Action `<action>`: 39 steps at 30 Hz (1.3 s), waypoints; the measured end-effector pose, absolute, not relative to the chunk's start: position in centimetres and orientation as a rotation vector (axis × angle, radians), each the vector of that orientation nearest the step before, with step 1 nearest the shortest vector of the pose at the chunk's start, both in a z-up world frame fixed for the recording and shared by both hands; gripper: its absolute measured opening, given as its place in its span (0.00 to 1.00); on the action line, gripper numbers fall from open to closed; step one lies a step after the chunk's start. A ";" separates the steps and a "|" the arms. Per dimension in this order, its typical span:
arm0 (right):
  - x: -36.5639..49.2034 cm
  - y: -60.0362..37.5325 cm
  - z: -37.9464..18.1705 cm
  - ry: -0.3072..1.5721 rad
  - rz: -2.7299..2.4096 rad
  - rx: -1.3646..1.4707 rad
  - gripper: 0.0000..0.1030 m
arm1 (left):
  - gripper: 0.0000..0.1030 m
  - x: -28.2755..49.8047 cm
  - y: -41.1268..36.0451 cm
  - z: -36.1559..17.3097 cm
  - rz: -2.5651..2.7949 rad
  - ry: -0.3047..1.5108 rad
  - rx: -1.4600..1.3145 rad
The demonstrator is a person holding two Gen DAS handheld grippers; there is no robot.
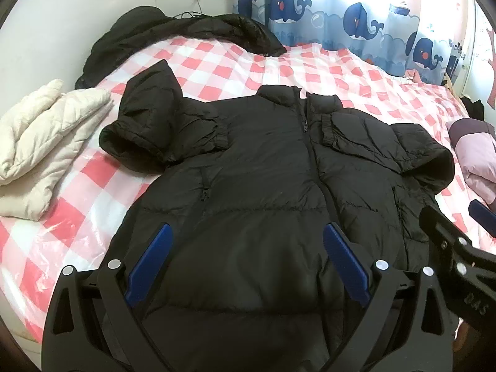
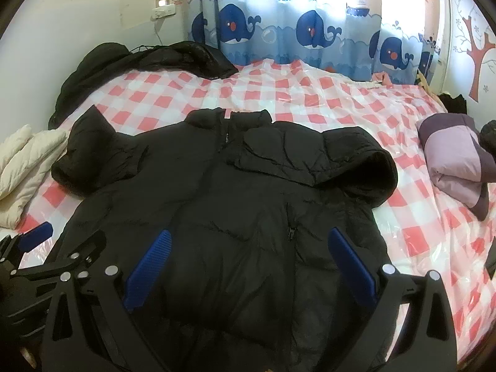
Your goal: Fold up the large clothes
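The left claw (image 1: 248, 260) stands wide open, tilted down over the lower front of the black jacket (image 1: 263, 186), its blue pads (image 1: 148, 269) apart with nothing pressed between them. The right claw (image 2: 248, 266) is just as wide open, angled down over the jacket's lower right side, gripping nothing; the two claws sit side by side, each showing at the edge of the other's view.

The jacket lies front up and zipped on the bed (image 1: 279, 71), collar away from the claws, both sleeves folded in over the chest. The bed has a pink and white checked cover under clear plastic. A cream quilted garment (image 1: 40, 142) lies to the left, a purple folded one (image 2: 455, 167) to the right, a dark coat (image 1: 173, 37) at the far left corner. Whale-print curtains (image 2: 310, 31) hang behind.
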State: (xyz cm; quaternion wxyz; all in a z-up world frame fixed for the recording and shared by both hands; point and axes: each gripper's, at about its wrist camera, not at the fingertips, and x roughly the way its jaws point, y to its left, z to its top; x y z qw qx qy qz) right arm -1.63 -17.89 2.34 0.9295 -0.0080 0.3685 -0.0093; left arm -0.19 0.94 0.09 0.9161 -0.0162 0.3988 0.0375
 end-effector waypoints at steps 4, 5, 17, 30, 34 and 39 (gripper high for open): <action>-2.0 -17.7 2.3 0.752 -0.019 -0.032 0.95 | 0.91 -0.6 0.9 0.3 0.077 0.814 -0.029; -2.0 -17.7 2.1 0.759 -0.023 -0.034 0.95 | 0.91 -0.6 1.0 0.3 0.079 0.816 -0.029; -2.2 -17.7 2.0 0.783 -0.017 -0.037 0.95 | 0.91 -0.4 1.2 -0.4 0.074 0.853 -0.034; -1.5 -17.3 0.8 0.799 -0.033 -0.088 0.95 | 0.92 0.5 1.1 -1.0 0.075 0.882 -0.041; -1.2 -17.5 0.5 0.807 -0.028 -0.089 0.95 | 0.92 0.9 0.8 -1.2 0.074 0.889 -0.038; -0.9 -17.8 0.2 0.814 -0.021 -0.078 0.95 | 0.92 1.2 0.5 -1.4 0.076 0.894 -0.036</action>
